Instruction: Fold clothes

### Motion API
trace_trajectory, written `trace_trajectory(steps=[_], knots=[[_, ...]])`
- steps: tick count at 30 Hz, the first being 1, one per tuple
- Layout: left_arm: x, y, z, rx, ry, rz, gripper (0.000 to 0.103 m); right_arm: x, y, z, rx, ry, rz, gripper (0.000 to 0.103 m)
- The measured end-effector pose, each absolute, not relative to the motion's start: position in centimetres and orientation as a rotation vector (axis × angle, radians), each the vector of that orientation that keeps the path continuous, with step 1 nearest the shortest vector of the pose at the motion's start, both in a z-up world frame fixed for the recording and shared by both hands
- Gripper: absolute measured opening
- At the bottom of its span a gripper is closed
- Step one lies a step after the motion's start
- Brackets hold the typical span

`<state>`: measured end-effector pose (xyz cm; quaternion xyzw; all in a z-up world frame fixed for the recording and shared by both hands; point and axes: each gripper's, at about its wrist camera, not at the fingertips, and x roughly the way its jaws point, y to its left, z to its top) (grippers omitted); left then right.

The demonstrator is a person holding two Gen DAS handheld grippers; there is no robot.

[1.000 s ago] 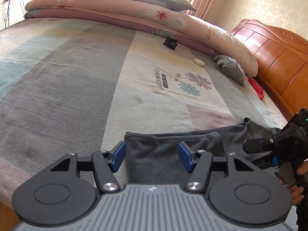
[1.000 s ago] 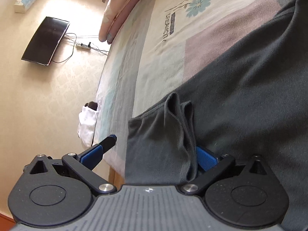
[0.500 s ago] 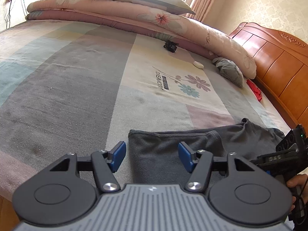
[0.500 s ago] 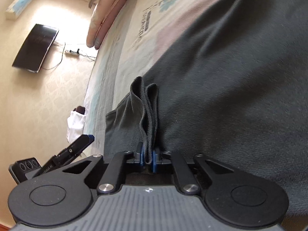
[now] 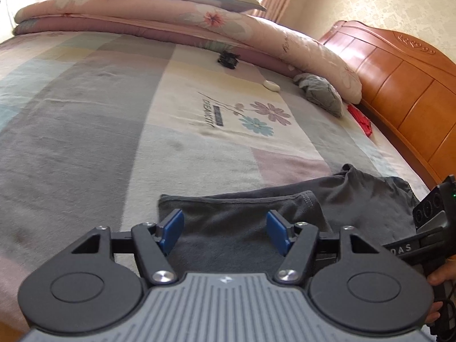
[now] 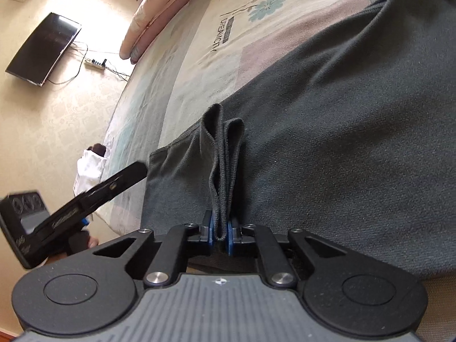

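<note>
A dark grey garment [image 5: 356, 199] lies flat on the patchwork bedspread [image 5: 85, 131], near the front edge. My left gripper [image 5: 225, 222] hovers over the garment's left hem corner; its blue pads straddle the cloth without pressing, and the jaws are opening slightly. My right gripper [image 6: 220, 228] pinches a raised fold [image 6: 225, 156] of the same garment [image 6: 342, 142] between its blue pads, which are easing open a little while still gripping. Each gripper shows in the other's view: the right gripper [image 5: 427, 228] at the far right, the left gripper [image 6: 114, 182] at the left.
A folded quilt and pillow [image 5: 199, 20] line the far side of the bed beside a wooden headboard [image 5: 399, 71]. A crumpled grey cloth [image 5: 319, 94], a red item [image 5: 362, 119], a small black object [image 5: 228, 58] and a white one [image 5: 271, 85] lie there. A white cloth [image 6: 88, 171] hangs by the bed's edge.
My right gripper went from wide open around the hem to shut on a pinched fold of the garment. My left gripper stayed open and crept slightly further over the hem corner.
</note>
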<state>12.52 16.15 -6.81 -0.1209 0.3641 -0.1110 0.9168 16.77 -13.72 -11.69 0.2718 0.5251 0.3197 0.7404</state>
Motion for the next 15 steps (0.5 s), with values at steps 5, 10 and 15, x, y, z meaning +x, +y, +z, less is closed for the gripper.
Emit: trace_trajectory(steps=[5,10,15], knots=[[15.1,15.3,-9.4,-0.216,0.753,-0.231,0.064,16.0,-14.5,-11.4,0.597,1.161,0.691,0.013],[13.2,14.9,-7.0,-0.178,0.736,-0.263,0.065,15.5,-14.9,-7.6,0.426,1.033,0.659,0.031],[11.1,15.8,-6.0,-0.178,0.731,-0.23,0.065,17.1,-10.7,-4.4,0.168,0.846,0.741,0.04]])
